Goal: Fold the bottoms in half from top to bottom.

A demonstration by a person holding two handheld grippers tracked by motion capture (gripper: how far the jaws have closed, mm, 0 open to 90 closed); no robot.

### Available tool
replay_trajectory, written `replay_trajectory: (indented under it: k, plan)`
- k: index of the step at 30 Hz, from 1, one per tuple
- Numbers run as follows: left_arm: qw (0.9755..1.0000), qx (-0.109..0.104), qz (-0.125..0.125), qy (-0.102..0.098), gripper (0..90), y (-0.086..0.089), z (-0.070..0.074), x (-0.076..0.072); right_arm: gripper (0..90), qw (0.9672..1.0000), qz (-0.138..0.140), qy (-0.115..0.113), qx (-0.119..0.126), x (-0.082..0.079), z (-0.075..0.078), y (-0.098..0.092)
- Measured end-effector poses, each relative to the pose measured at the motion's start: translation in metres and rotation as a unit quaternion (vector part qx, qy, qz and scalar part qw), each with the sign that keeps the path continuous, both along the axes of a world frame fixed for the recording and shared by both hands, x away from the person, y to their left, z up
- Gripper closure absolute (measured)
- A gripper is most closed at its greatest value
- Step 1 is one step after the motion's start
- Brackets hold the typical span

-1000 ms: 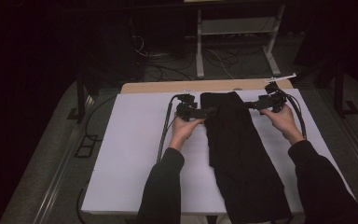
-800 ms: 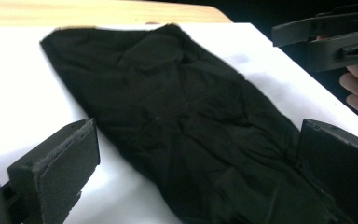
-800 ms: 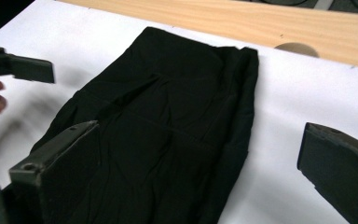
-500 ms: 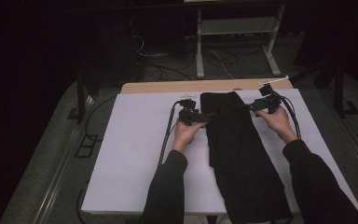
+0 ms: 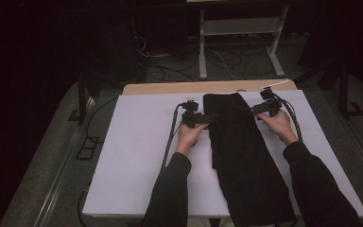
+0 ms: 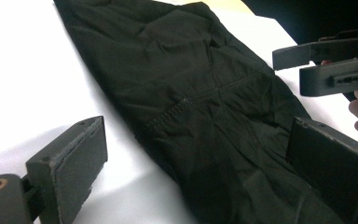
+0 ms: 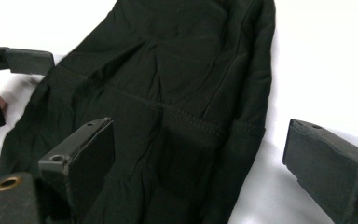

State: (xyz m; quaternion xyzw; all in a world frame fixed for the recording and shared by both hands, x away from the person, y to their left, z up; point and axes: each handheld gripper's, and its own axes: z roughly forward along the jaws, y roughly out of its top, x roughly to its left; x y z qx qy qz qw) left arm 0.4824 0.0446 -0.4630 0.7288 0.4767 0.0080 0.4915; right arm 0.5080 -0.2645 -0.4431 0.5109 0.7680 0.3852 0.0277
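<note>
White matte tabletop [image 5: 137, 156] w/ a long black woven-fabric garment [image 5: 241, 156] lying lengthwise, right of centre. Left gripper [image 5: 207, 118] and right gripper [image 5: 251, 110] straddle its far edges, jaws wide, just closing a bit, nothing pinched yet. Cloth looks light, limp, creased, prob. slippery; best grabbed at the stitched seam [image 6: 200, 100] or the edges.

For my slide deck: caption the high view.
Open left gripper and right gripper flank a black garment on the white table.
</note>
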Motion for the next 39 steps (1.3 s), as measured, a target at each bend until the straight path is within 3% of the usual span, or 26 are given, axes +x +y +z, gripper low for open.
replay_trajectory:
  k: [10, 17, 25, 29, 32, 39]
  plan:
    - [1.0000, -0.003, -0.004, 0.001, 6.9, -0.005, -0.001, -0.001, 9.5, 1.0000, -0.001, 0.008, -0.002, 0.002, -0.007, 0.005]
    - [1.0000, -0.005, -0.004, 0.000, 12.7, -0.010, 0.000, -0.002, 15.8, 0.9999, -0.006, 0.010, 0.001, 0.003, -0.009, 0.008]
    - [1.0000, 0.005, 0.001, 0.006, 17.0, -0.017, -0.002, -0.002, 43.7, 0.9998, -0.005, 0.000, -0.018, 0.001, -0.009, 0.012]
    - [0.9994, 0.021, 0.024, 0.011, 28.8, -0.020, 0.000, -0.002, 58.9, 0.9994, 0.002, -0.005, -0.033, 0.000, -0.008, 0.017]
    - [0.9992, 0.022, 0.029, 0.018, 43.5, -0.021, -0.001, -0.003, 71.0, 0.9994, 0.007, -0.006, -0.032, -0.001, -0.009, 0.022]
    - [0.9975, 0.067, 0.019, 0.010, 64.9, -0.029, 0.001, -0.007, 82.4, 0.9999, 0.002, -0.008, -0.014, -0.005, -0.013, 0.025]
